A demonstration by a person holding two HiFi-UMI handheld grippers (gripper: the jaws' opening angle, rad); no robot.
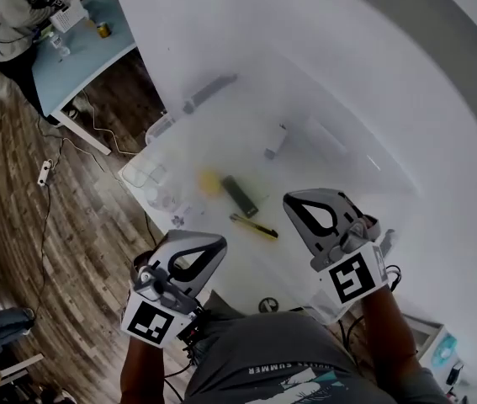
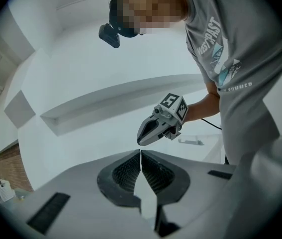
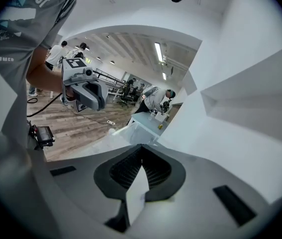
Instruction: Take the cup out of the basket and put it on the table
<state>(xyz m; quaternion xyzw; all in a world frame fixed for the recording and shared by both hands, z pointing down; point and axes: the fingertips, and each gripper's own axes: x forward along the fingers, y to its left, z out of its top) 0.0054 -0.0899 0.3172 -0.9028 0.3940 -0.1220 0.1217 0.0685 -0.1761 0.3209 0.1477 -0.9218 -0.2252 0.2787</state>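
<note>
1. The white worktop [image 1: 373,74] fills most of the head view. A wood-plank floor [image 1: 19,225] borders it on the left.

2. A clear, translucent basket [image 1: 140,169] stands on the worktop directly in front of the person. Its walls are faint against the white surface.

3. Both grippers hover over the near edge of the basket, well apart from each other.
- The left gripper [image 2: 141,156] is clenched. Its 2 jaws meet along 1 thin line, with nothing between them.
- The right gripper [image 3: 141,151] is likewise clenched and empty, jaws pressed together.
- Neither gripper touches the basket contents.

4. Basket contents, largest to smallest as seen in the head view:
- A dark rectangular block [image 1: 240,195] lies flat near the centre.
- A yellow-and-black tool [image 1: 253,225] lies just beside the block, nearer the person.
- A yellow rounded object [image 1: 210,182] lies just left of the block.
- A small white object [image 1: 276,141] lies toward the far side.
- Faint clear shapes [image 1: 161,197] sit at the left end of the basket. These may be the cup, but the outline is too washed out to confirm.

5. A grey bar [image 1: 209,93] lies at the far rim. Whether it is inside or beyond the basket cannot be determined.
</note>
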